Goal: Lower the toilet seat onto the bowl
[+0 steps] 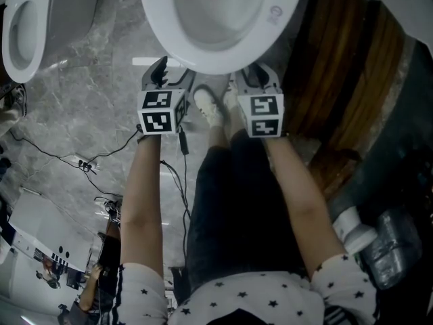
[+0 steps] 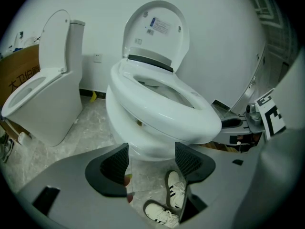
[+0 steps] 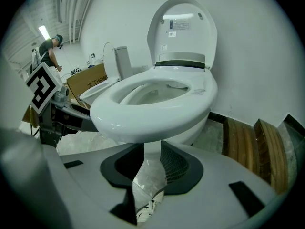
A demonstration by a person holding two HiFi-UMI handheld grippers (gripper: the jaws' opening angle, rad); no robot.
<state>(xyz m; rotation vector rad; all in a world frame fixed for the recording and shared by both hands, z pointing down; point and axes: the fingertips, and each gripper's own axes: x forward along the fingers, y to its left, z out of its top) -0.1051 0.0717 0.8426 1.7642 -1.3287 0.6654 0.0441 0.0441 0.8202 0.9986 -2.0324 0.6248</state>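
A white toilet stands in front of me. Its seat ring [image 2: 190,116] [image 3: 143,109] lies flat on the bowl [image 1: 223,42], and the lid [image 2: 157,32] [image 3: 183,27] stands upright against the wall. My left gripper [image 1: 164,74] [image 2: 151,162] hangs just before and below the bowl's front rim, open, with only floor and shoes showing between its pads. To its right, my right gripper [image 1: 257,74] [image 3: 150,163] is at the same height under the rim, also open with nothing between its pads. Neither gripper touches the toilet.
A second white toilet [image 1: 24,32] [image 2: 43,99] stands to the left. Wooden slats [image 1: 345,80] [image 3: 248,142] lie to the right of the bowl. The person's white shoes [image 1: 210,107] are at its foot. Cables [image 1: 81,161] run over the marble floor. A cardboard box [image 3: 88,82] sits behind.
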